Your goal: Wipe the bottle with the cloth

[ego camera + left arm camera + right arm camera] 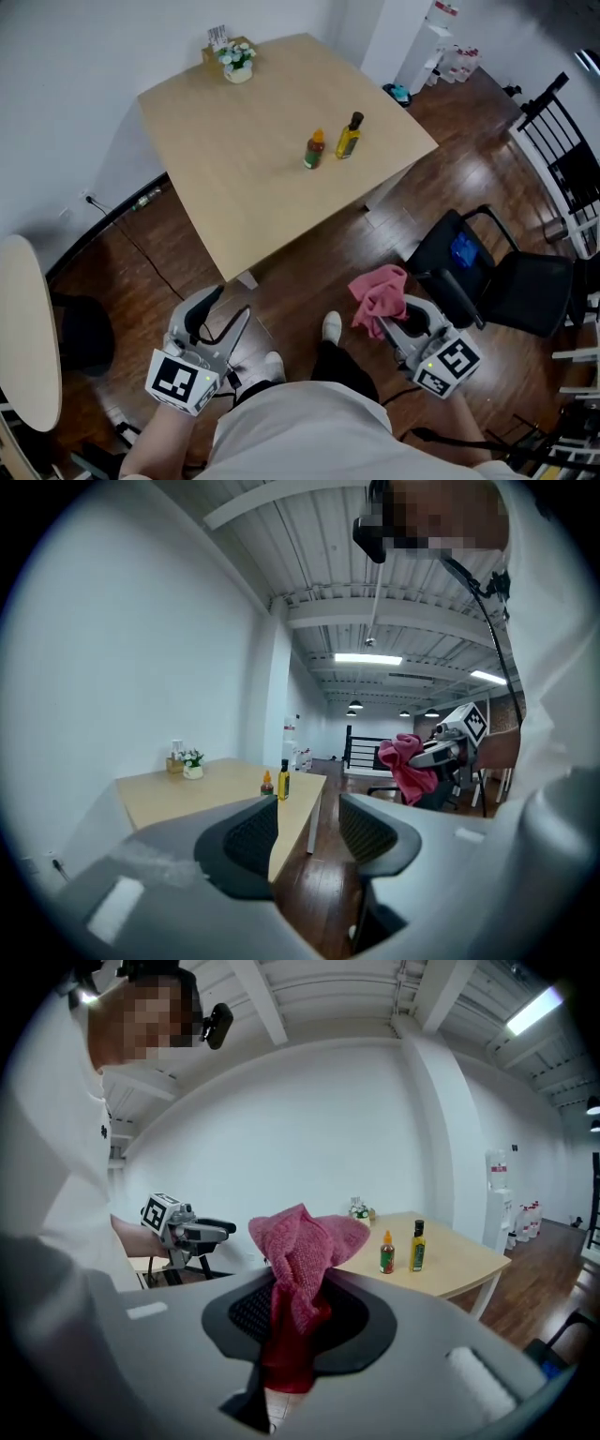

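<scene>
The right gripper is clamping the pink cloth — well apart from the bottle standing on the surface. The left gripper is hanging with jaws apart — empty.

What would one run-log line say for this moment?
left gripper: open, empty | right gripper: shut on pink cloth | tall bottle, short bottle: on table, untouched

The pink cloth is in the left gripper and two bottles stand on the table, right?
No. The pink cloth is in the right gripper, as the right gripper view shows. The orange-capped bottle and the yellow bottle do stand on the table.
</scene>
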`<move>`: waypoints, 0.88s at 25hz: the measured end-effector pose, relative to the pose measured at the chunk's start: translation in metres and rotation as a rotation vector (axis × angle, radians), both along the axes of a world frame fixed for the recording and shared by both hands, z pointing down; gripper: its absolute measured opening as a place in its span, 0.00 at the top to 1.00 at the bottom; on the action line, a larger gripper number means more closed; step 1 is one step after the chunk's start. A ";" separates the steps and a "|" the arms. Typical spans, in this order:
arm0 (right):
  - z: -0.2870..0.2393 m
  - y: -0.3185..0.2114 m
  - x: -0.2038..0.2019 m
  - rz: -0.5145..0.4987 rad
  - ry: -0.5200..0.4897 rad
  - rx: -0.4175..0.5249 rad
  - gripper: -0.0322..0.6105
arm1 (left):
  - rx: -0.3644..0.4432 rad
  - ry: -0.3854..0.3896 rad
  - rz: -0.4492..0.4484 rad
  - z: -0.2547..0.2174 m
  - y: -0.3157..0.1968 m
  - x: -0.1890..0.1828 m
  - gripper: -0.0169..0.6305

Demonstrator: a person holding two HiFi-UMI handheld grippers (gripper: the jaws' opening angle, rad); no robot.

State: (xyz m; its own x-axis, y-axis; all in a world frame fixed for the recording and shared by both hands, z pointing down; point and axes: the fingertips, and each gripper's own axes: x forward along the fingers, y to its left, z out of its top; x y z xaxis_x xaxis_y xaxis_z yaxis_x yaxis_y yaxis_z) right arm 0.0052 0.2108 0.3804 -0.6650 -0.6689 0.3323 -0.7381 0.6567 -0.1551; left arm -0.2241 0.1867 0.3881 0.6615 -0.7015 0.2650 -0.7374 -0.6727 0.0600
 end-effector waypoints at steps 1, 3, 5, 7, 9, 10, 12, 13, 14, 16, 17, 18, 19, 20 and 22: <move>-0.003 0.010 -0.001 0.002 0.004 0.006 0.81 | 0.005 0.001 0.003 -0.002 0.010 -0.002 0.64; -0.010 0.026 -0.004 0.003 0.007 0.023 0.81 | 0.020 0.005 0.002 -0.005 0.024 -0.005 0.64; -0.015 0.040 -0.004 -0.006 0.009 0.042 0.81 | 0.032 0.017 -0.011 -0.009 0.035 -0.004 0.64; -0.019 0.055 -0.001 -0.015 0.005 0.062 0.81 | 0.044 0.025 -0.023 -0.012 0.048 0.000 0.64; -0.023 0.074 0.004 -0.018 0.000 0.081 0.81 | 0.052 0.026 -0.024 -0.017 0.066 0.008 0.64; -0.026 0.084 0.008 -0.018 0.000 0.089 0.81 | 0.052 0.028 -0.023 -0.019 0.075 0.014 0.64; -0.031 0.103 0.018 -0.014 0.000 0.098 0.81 | 0.048 0.035 -0.015 -0.023 0.094 0.027 0.64; -0.034 0.113 0.024 -0.010 -0.003 0.102 0.81 | 0.044 0.036 -0.009 -0.025 0.103 0.033 0.65; -0.035 0.122 0.029 -0.005 -0.009 0.105 0.81 | 0.039 0.033 -0.003 -0.025 0.112 0.039 0.65; -0.035 0.139 0.038 0.000 -0.025 0.105 0.81 | 0.030 0.023 0.004 -0.026 0.127 0.049 0.65; -0.034 0.147 0.042 -0.001 -0.031 0.103 0.81 | 0.029 0.019 0.004 -0.027 0.135 0.055 0.65; -0.032 0.156 0.045 -0.007 -0.036 0.102 0.81 | 0.029 0.019 0.001 -0.029 0.143 0.059 0.65; -0.031 0.163 0.047 -0.014 -0.040 0.103 0.81 | 0.031 0.022 -0.002 -0.030 0.152 0.063 0.65; -0.030 0.171 0.049 -0.020 -0.043 0.106 0.81 | 0.032 0.025 -0.005 -0.031 0.159 0.068 0.65; -0.027 0.182 0.055 -0.029 -0.045 0.113 0.81 | 0.032 0.027 -0.005 -0.028 0.172 0.078 0.65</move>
